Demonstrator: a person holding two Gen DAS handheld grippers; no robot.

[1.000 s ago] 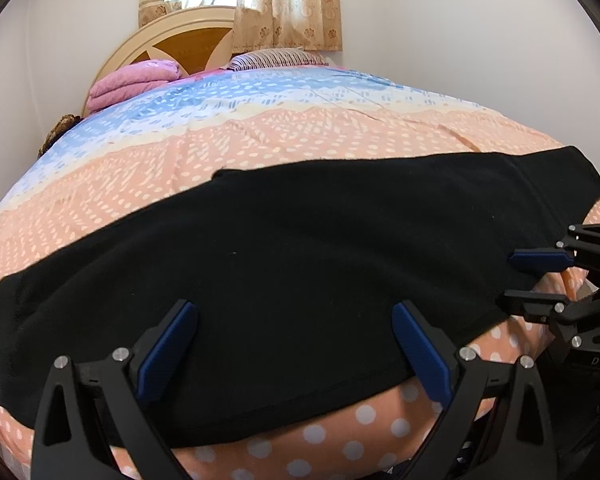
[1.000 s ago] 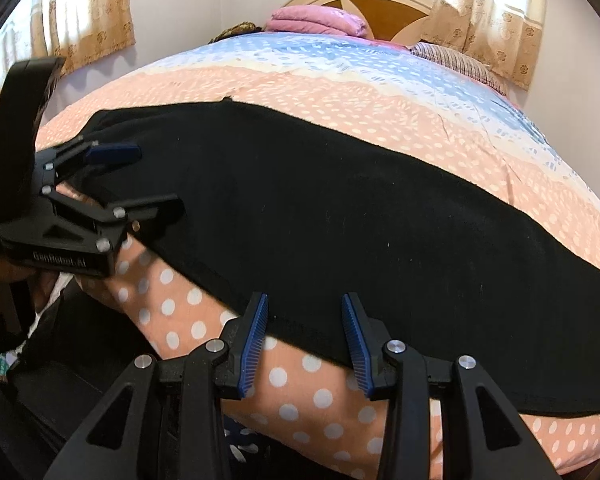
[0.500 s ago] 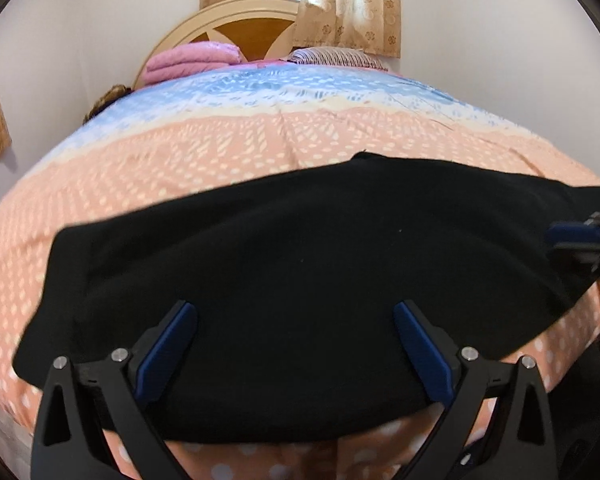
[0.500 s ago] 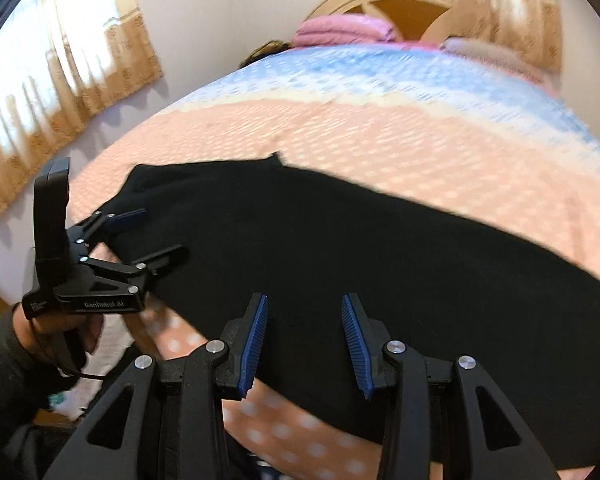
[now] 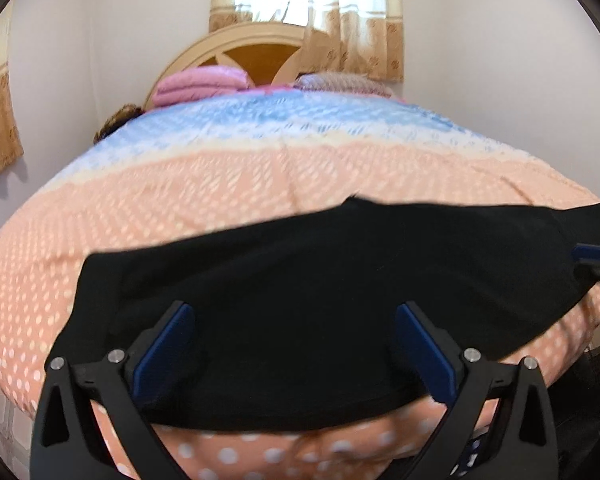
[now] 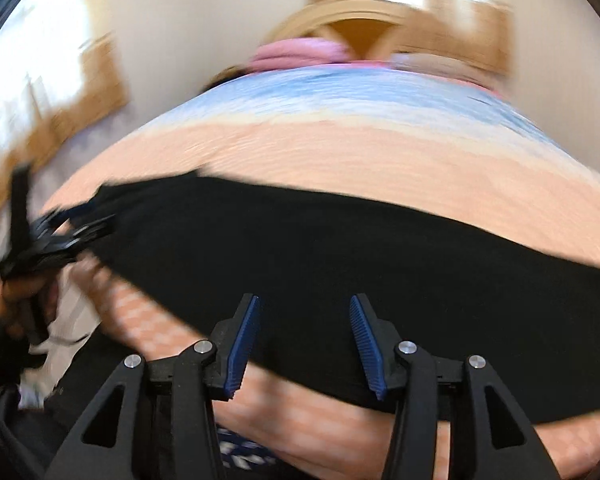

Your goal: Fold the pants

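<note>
Black pants (image 5: 300,300) lie flat across the near edge of the bed, folded lengthwise; they also show in the right wrist view (image 6: 340,280). My left gripper (image 5: 296,348) is wide open, low over the pants near their left end. It also shows, blurred, in the right wrist view (image 6: 76,226) at the pants' left end. My right gripper (image 6: 302,344) is open over the pants' near hem. Its tips show at the right edge of the left wrist view (image 5: 594,260) beside the pants' right end. Neither holds cloth.
The bed (image 5: 220,184) has a peach dotted and blue cover. Pink folded blankets (image 5: 200,84) and a pillow (image 5: 340,82) lie by the headboard (image 5: 260,48). A curtained window (image 5: 308,12) is behind, and walls stand on both sides.
Both grippers have swung left along the near edge of the bed. The left one now faces the pants' left end. The right wrist view is blurred with motion. The pants lie unchanged.
</note>
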